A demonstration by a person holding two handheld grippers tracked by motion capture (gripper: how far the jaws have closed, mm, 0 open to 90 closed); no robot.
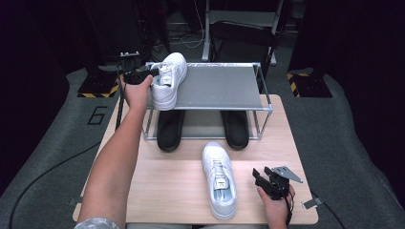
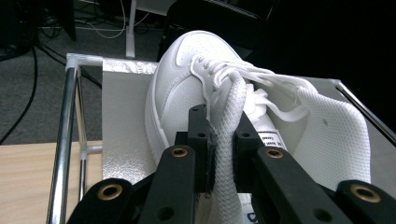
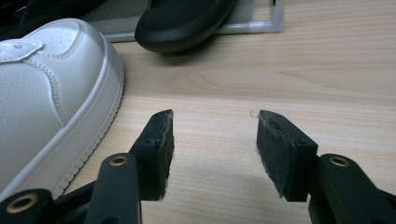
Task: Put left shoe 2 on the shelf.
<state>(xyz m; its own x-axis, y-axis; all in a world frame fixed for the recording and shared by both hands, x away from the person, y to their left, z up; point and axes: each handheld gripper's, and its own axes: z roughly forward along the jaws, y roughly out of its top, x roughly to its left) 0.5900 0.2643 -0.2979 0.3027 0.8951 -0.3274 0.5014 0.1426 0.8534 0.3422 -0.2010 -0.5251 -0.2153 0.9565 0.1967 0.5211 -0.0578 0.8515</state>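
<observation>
One sneaker up, one to go.

On the table point(image 1: 286, 138), the rack point(image 1: 219, 88) holds one white sneaker point(image 1: 169, 78) at the far left of its top shelf; our left gripper point(image 1: 143, 76) is clamped on its tongue point(image 2: 229, 140). The second sneaker point(image 1: 219, 179) waits near us on the table, beside our right gripper point(image 3: 215, 149), jaws apart and empty. We judge the job half done.

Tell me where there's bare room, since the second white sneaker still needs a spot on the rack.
The top shelf is bare from the white sneaker held by the left gripper across to its right rail. The tabletop is free left of the second sneaker. It is crowded under the shelf, where two black shoes sit, and beside the open right gripper.
</observation>
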